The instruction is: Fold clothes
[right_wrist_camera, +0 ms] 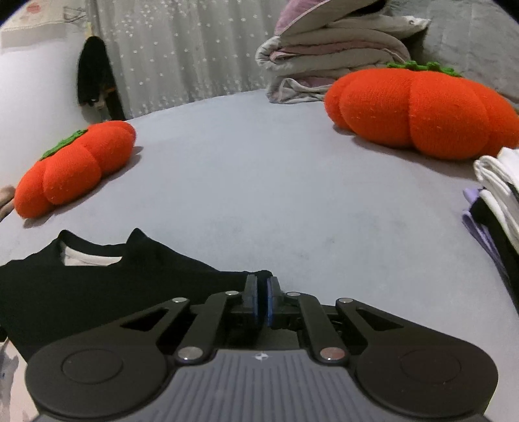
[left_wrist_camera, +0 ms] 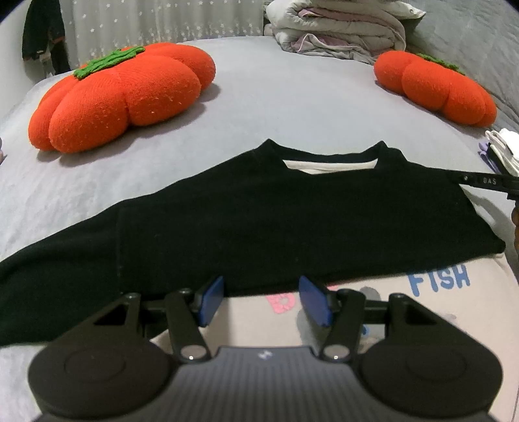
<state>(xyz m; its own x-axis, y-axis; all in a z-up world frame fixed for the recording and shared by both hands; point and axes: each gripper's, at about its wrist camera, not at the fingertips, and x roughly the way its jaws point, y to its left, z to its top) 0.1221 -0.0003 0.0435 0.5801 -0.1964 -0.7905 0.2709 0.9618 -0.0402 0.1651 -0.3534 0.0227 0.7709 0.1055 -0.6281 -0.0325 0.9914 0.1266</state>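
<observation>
On the grey bed [left_wrist_camera: 275, 107] a black sweatshirt [left_wrist_camera: 259, 220] lies spread flat, collar towards the far side, its lower body a pale panel with the blue word "FISH" and pink lettering. One black sleeve runs off to the left in the left wrist view.

Over the pale panel, just short of the black hem, hovers the left gripper [left_wrist_camera: 264, 300], its blue pads standing apart with only cloth below them, nothing clamped.

At the garment's right shoulder corner sits the right gripper [right_wrist_camera: 262, 300], jaws drawn narrow with a thin slit between the pads; black fabric reaches right up to the fingertips [right_wrist_camera: 250, 292], though whether any cloth is actually pinched cannot be made out from here.

Two orange pumpkin cushions rest farther back, one on the left [left_wrist_camera: 120, 97] and one on the right [left_wrist_camera: 434, 91]. Folded bedding [left_wrist_camera: 337, 29] is piled at the far edge, and a stack of folded clothes [right_wrist_camera: 496, 201] sits at the right.
</observation>
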